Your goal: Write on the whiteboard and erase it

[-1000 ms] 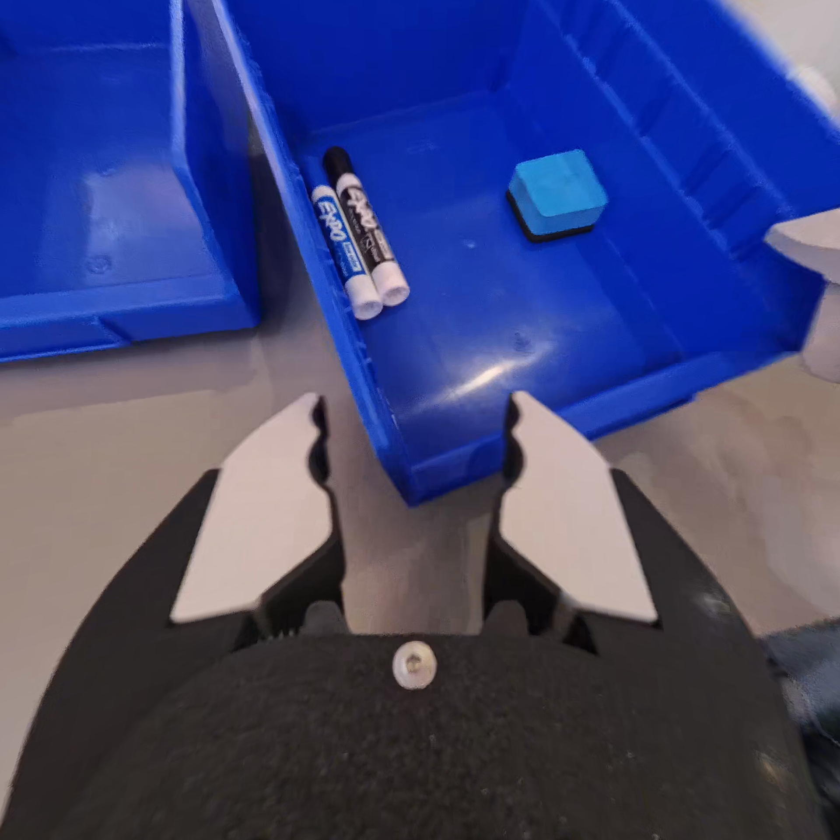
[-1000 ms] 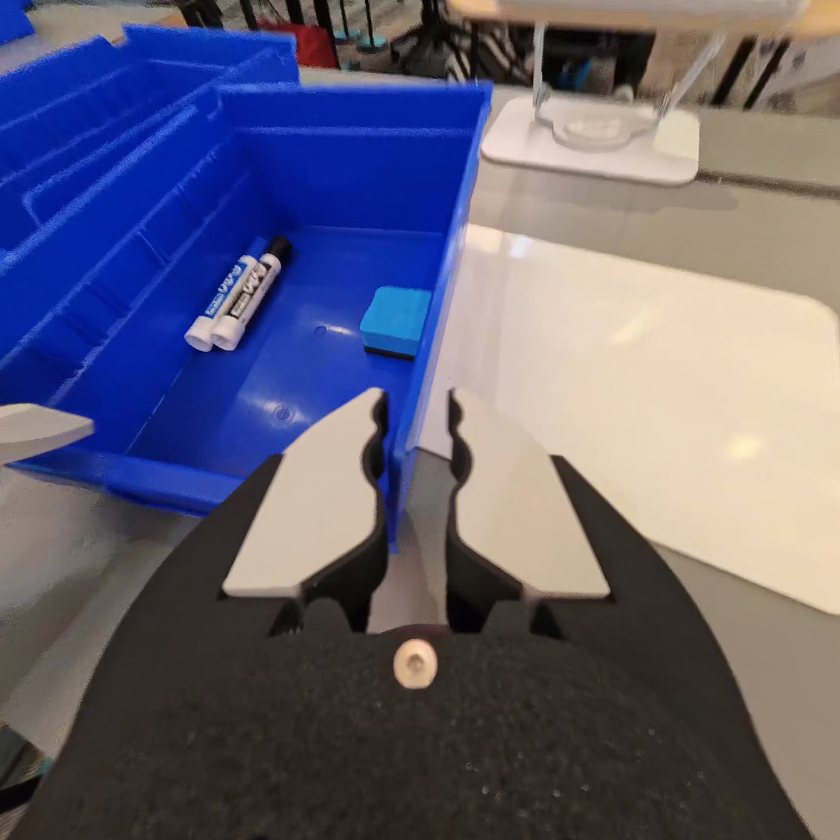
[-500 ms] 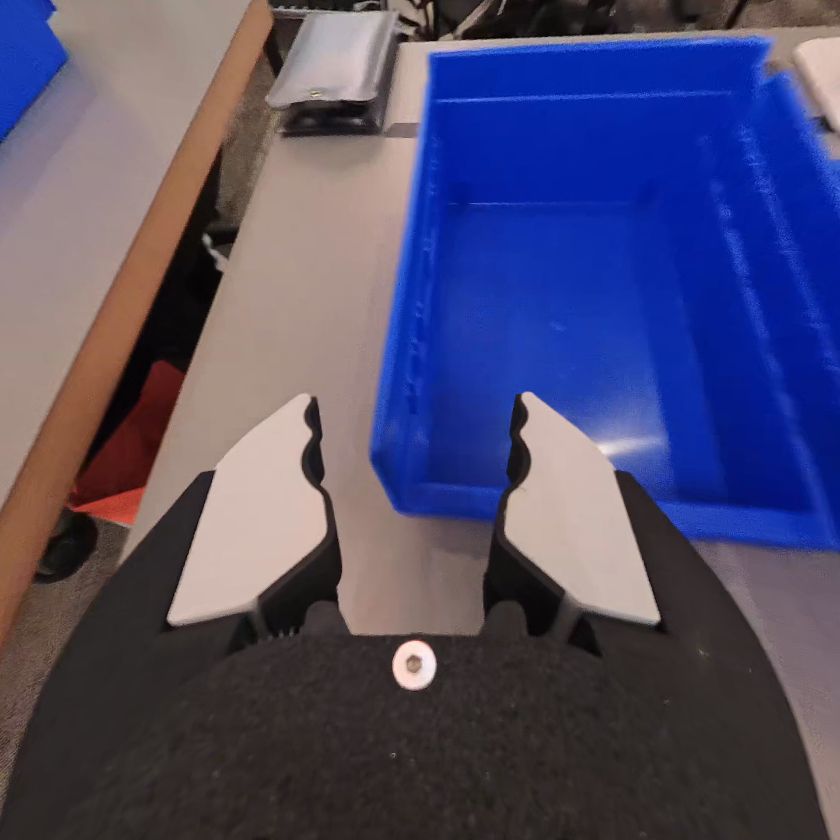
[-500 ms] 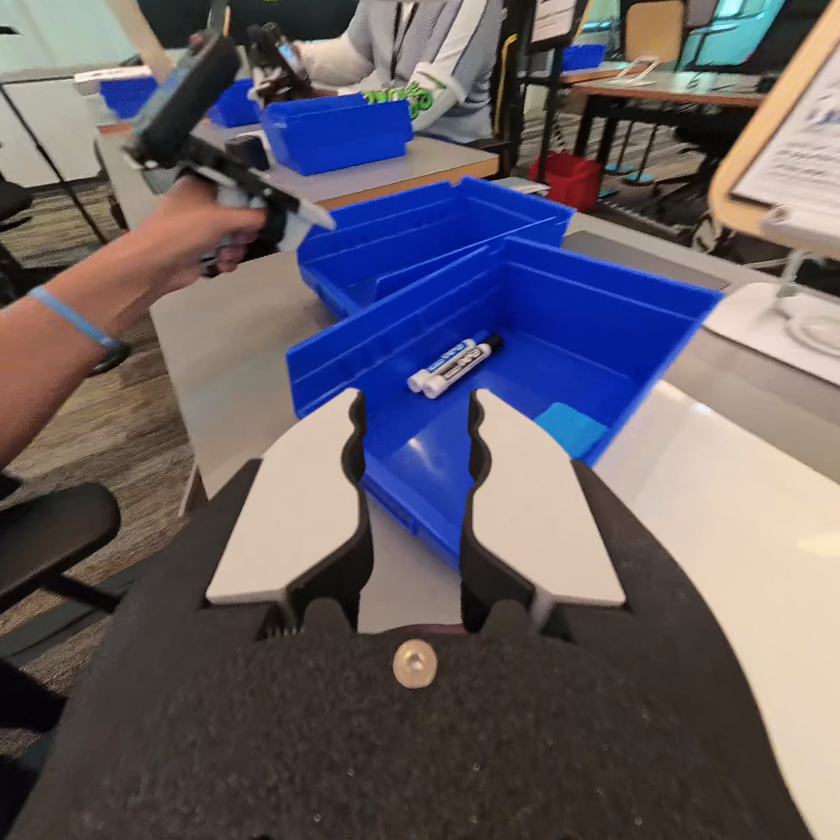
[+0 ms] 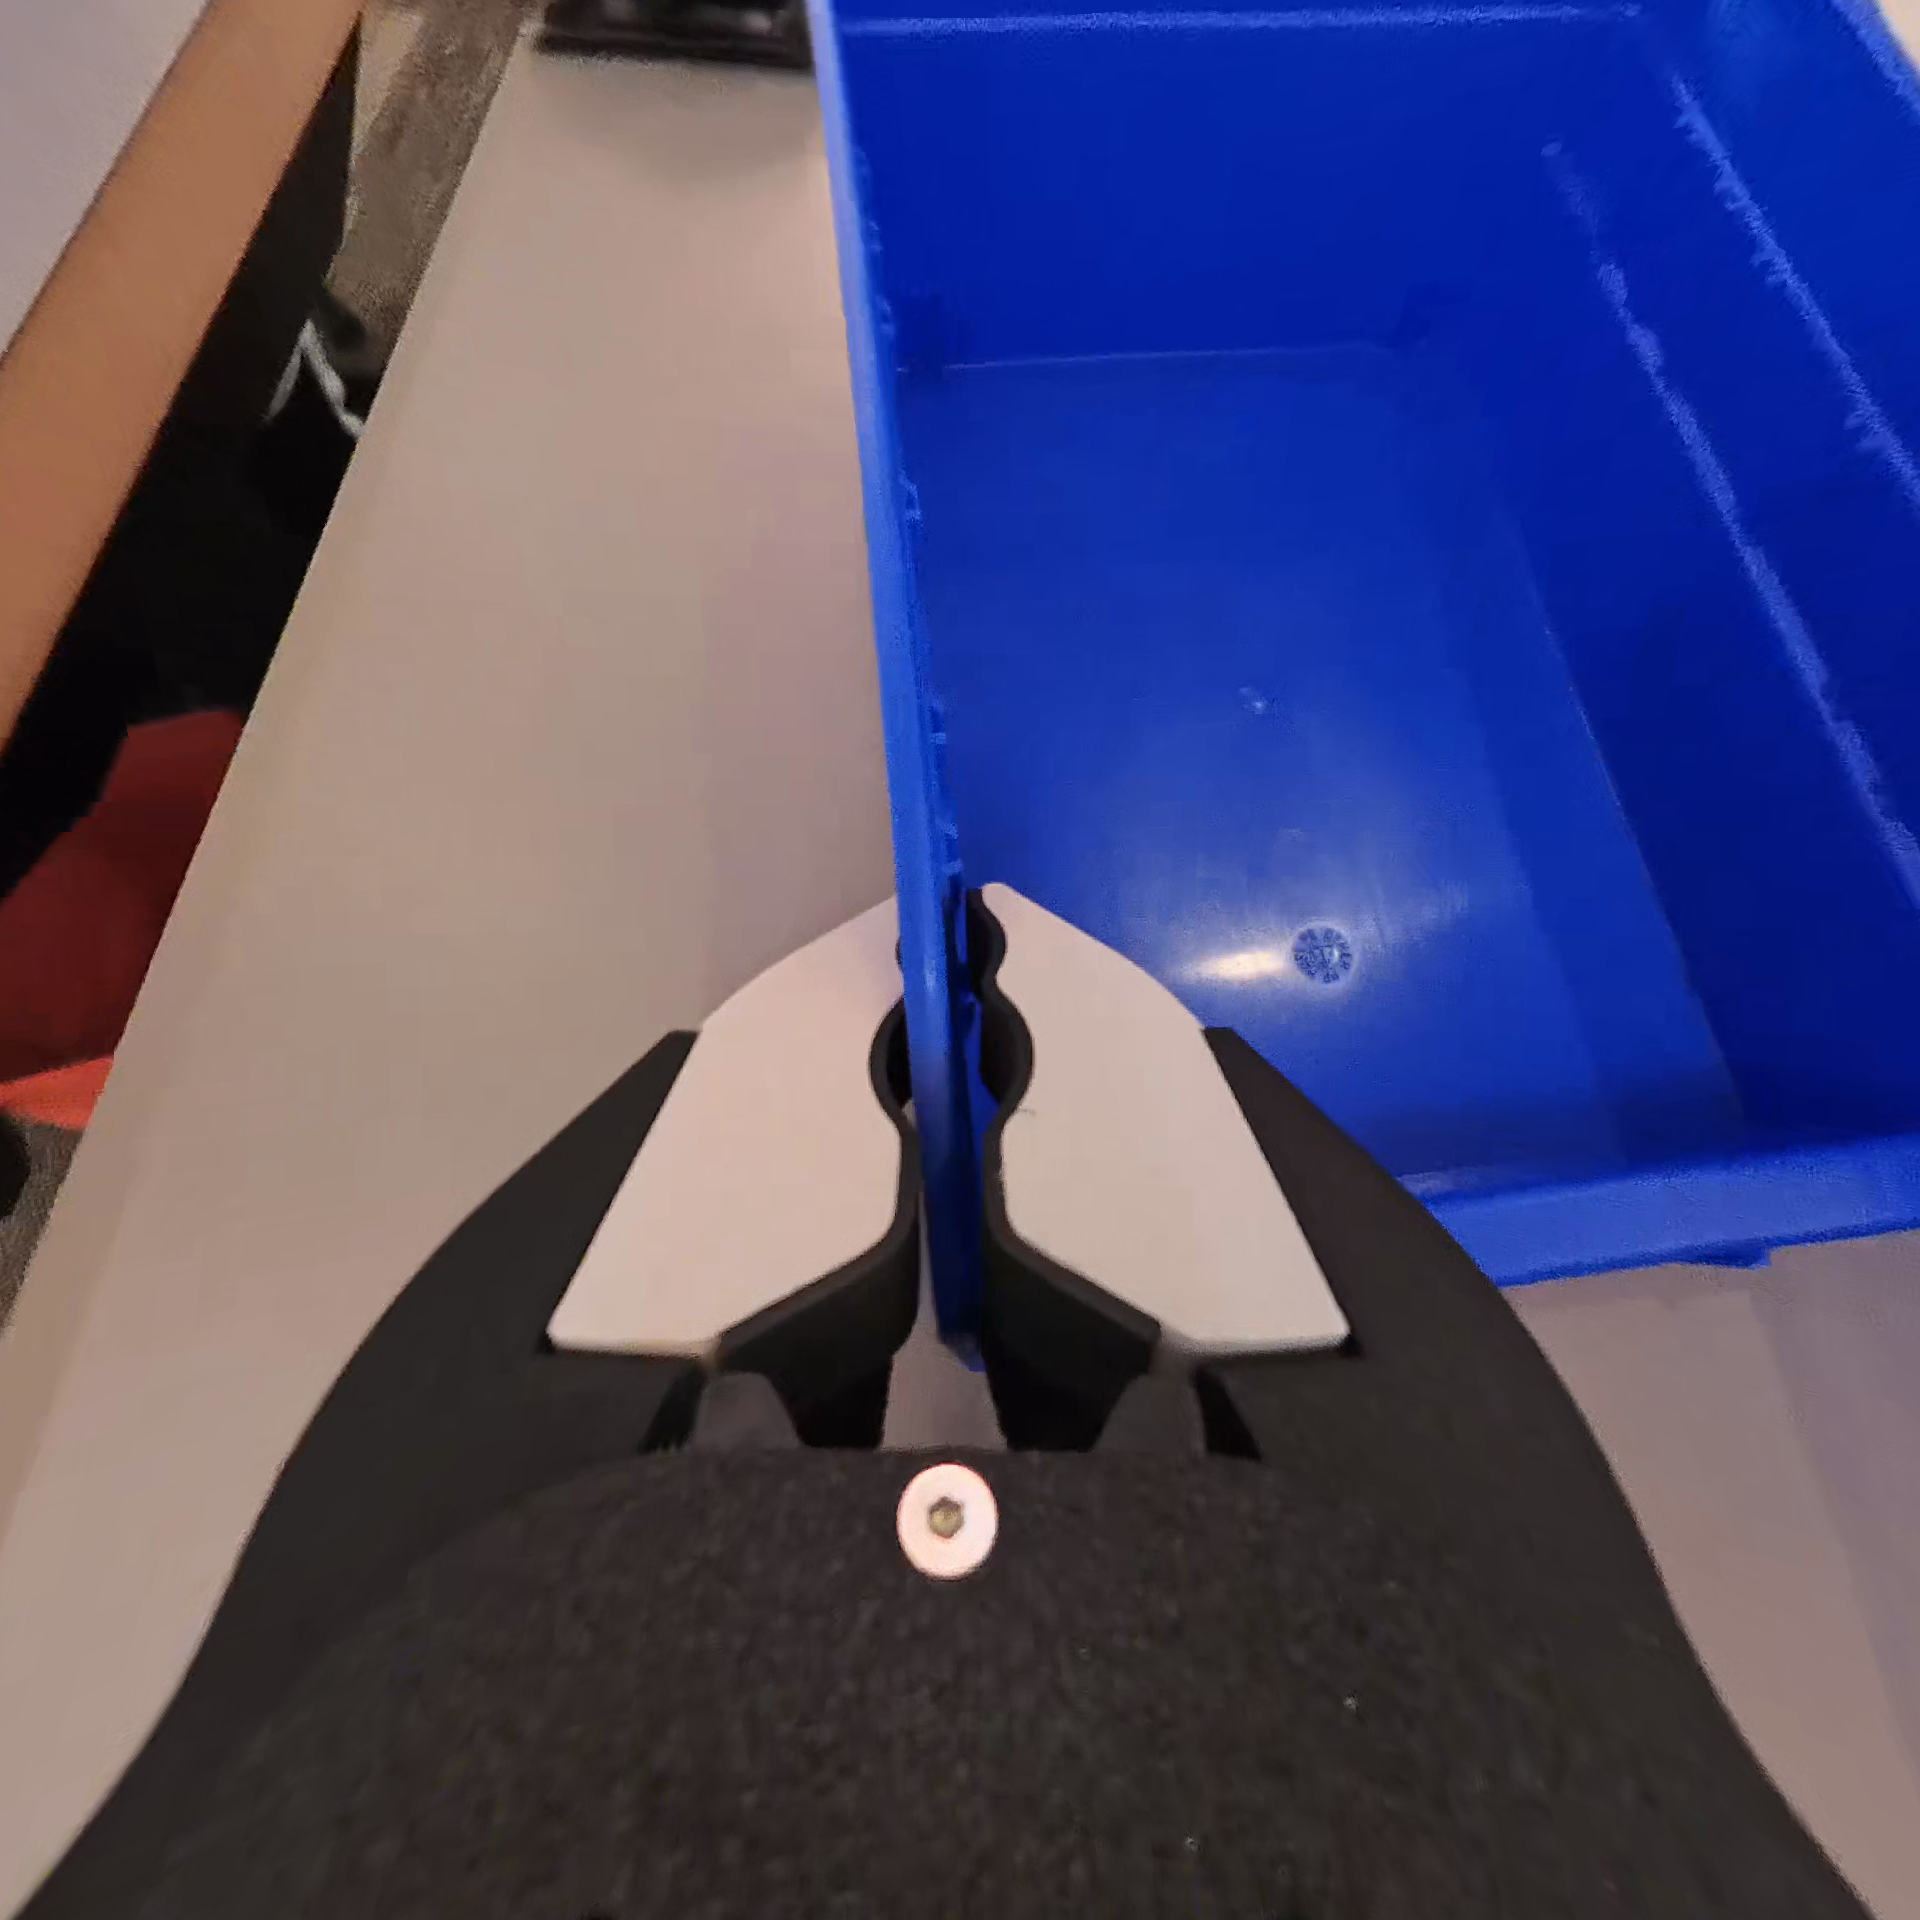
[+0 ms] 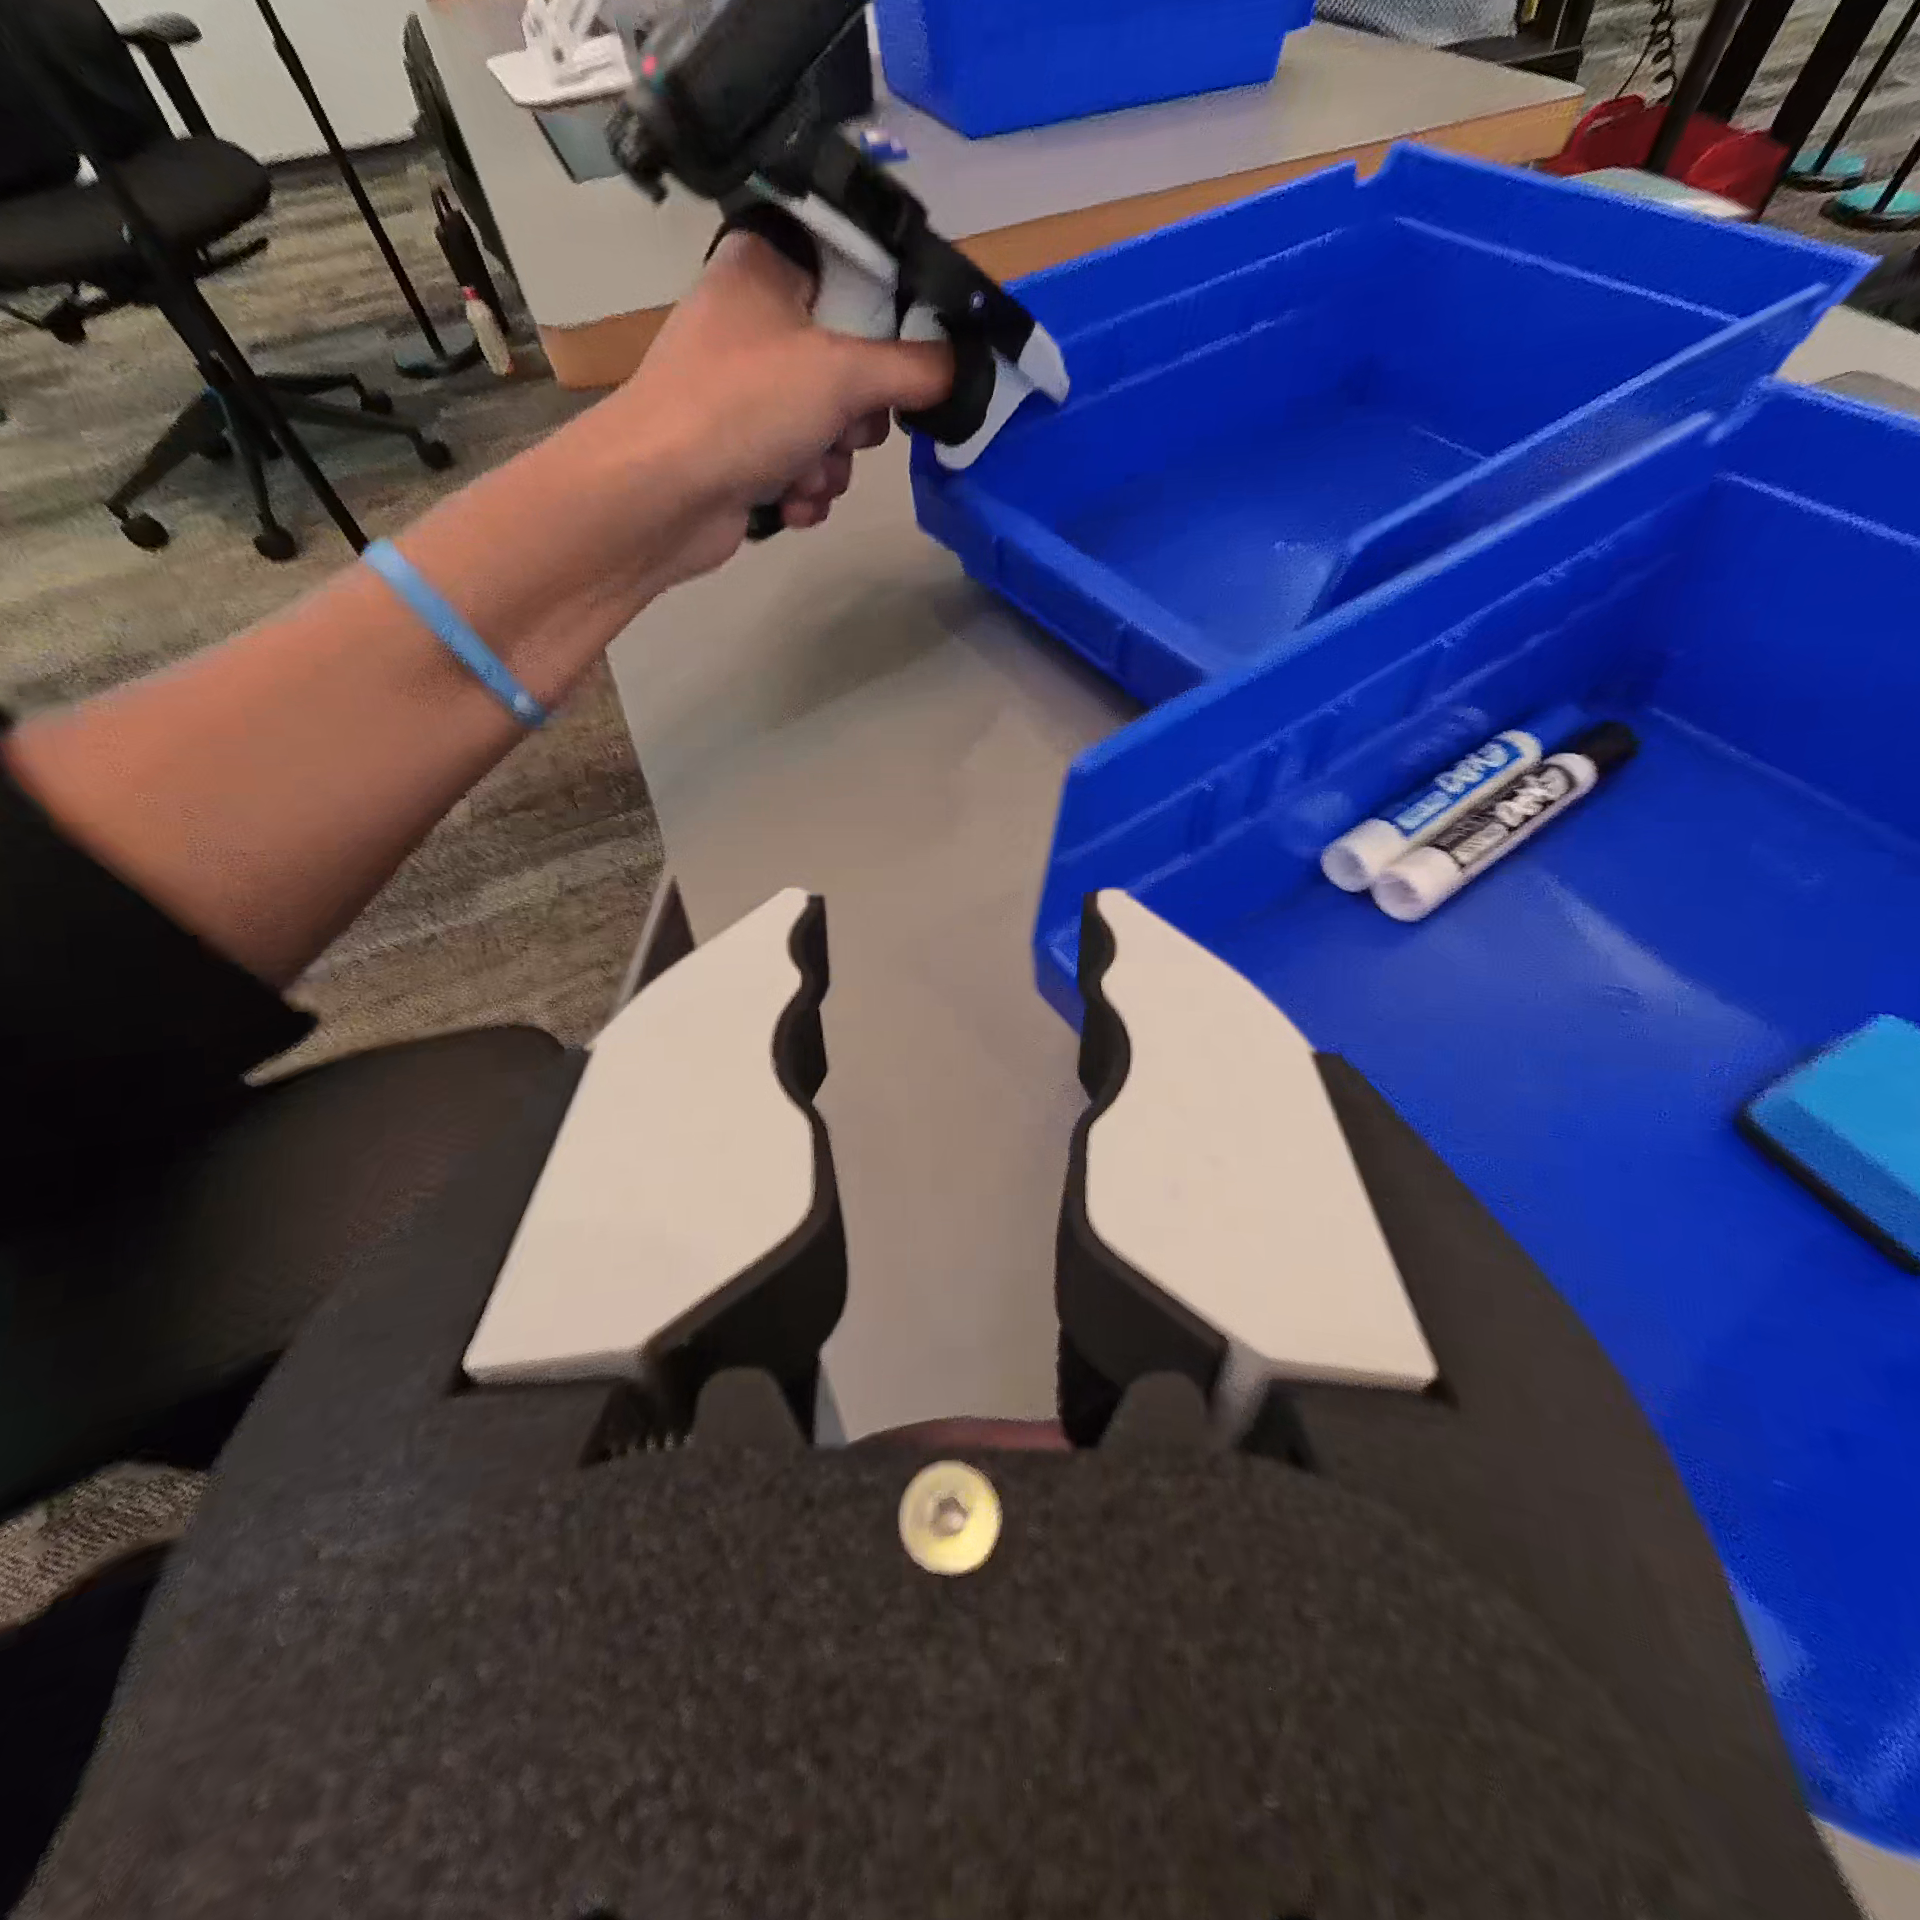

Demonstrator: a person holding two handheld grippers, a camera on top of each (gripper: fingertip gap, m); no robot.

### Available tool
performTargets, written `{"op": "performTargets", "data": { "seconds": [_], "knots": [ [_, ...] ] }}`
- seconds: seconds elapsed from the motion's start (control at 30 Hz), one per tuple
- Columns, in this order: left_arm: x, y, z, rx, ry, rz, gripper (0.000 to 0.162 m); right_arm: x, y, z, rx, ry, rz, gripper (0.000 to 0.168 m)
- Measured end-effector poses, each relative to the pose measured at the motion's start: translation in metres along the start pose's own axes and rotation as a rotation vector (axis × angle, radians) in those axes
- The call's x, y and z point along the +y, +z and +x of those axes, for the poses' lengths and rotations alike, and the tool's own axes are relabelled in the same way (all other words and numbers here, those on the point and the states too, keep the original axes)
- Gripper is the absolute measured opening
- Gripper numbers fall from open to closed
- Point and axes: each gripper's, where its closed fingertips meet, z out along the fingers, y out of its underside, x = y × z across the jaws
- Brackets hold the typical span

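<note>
Item one: my left claw [image 5: 940, 940], clenched on the left side wall of the empty blue bin [image 5: 1299, 644], one finger outside the wall and one inside. In the left wrist view this bin fills the upper right of the frame; the grey bench [image 5: 582, 644] runs up the left.

Item two: my right claw [image 6: 951, 935], released, fingers parted over bare bench at lower centre of the right wrist view, gripping nothing.

Item three: second blue bin [image 6: 1226, 810], at the right of that frame, just beside the right claw's tip. It holds two markers lying side by side and touching: a blue-labelled marker [image 6: 1439, 805] and a black marker [image 6: 1507, 821], at centre right. A blue eraser [image 6: 1860, 1132] lies apart from them at the right edge.

Item four: my hand [image 6: 769, 405], upper centre, with the left claw at the near corner of the empty bin. Blue wristband [image 6: 457, 634] on the forearm.

Whiteboard: not in either view.
</note>
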Motion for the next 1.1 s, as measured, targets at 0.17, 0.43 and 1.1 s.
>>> {"op": "performTargets", "data": {
  "seconds": [0.17,0.43,1.1],
  "knots": [
    [0.05,-0.061,-0.008,-0.079,-0.096,-0.015,0.005,-0.004,0.031,-0.025,0.026,0.091,0.047,0.06],
    [0.124,-0.151,-0.003,-0.167,-0.174,0.019,0.005,-0.001,0.069,-0.03,0.238,0.093,0.025,0.06],
    [-0.014,-0.242,0.111,-0.08,-0.034,0.487,0.006,-0.119,-0.054,0.038,0.688,-0.138,0.249,0.005]
  ]
}}
